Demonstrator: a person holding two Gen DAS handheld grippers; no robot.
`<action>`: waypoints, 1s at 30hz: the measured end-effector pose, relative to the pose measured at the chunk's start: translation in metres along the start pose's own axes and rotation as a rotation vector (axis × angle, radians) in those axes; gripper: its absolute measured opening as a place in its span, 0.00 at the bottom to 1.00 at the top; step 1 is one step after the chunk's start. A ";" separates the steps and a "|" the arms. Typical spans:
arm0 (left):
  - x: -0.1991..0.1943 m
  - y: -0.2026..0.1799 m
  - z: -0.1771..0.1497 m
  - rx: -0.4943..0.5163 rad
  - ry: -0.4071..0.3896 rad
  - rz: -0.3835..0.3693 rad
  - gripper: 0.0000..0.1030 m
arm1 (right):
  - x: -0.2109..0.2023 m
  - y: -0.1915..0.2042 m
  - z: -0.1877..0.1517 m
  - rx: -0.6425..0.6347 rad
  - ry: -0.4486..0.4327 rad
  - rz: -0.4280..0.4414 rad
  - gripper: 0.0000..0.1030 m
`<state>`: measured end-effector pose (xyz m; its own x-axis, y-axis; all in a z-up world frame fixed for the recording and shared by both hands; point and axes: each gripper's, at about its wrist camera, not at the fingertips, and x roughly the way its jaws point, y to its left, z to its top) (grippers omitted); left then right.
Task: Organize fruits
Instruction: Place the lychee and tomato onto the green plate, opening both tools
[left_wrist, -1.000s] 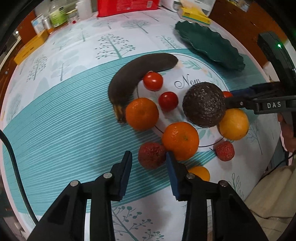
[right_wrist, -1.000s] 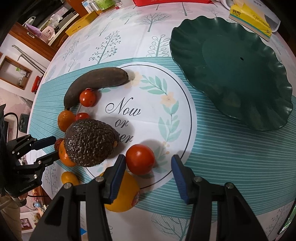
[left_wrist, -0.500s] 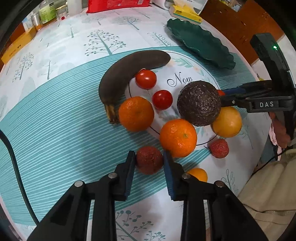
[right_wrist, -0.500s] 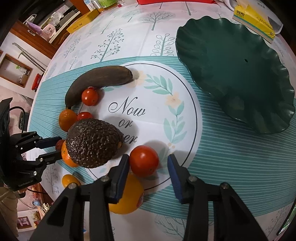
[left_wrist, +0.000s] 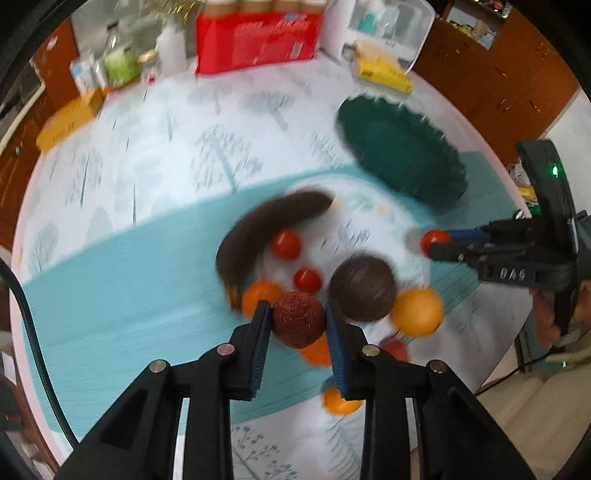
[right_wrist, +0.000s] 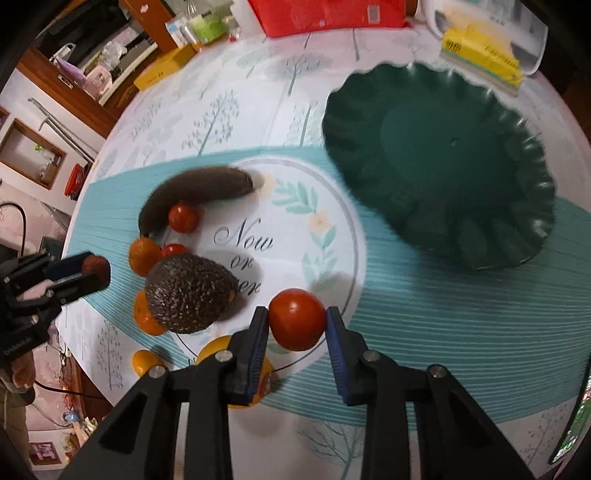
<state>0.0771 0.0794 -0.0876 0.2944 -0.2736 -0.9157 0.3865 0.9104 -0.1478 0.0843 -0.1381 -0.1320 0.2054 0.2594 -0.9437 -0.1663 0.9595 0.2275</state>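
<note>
Both lifted: left gripper grips lychee, right gripper tomato

Red tomato, dark-green plate, teal-striped tablecloth.

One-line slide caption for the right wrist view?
Right gripper grips a tomato beside the avocado, green plate beyond.

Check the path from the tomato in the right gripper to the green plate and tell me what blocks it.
Nothing visible blocks it. The right gripper is shut on the tomato, and only bare tablecloth lies between it and the green plate. The avocado and the other fruit sit off to the left, away from that path.
</note>
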 end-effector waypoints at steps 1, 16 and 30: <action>-0.004 -0.007 0.009 0.009 -0.014 0.002 0.27 | -0.008 -0.003 0.001 0.001 -0.020 -0.006 0.30; 0.035 -0.115 0.157 0.095 -0.133 0.009 0.27 | -0.098 -0.084 0.055 0.129 -0.330 -0.175 0.31; 0.157 -0.133 0.201 -0.007 -0.018 0.050 0.27 | -0.042 -0.145 0.087 0.249 -0.274 -0.238 0.31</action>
<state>0.2478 -0.1468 -0.1369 0.3292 -0.2329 -0.9151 0.3647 0.9253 -0.1043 0.1832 -0.2784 -0.1046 0.4638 0.0154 -0.8858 0.1475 0.9845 0.0943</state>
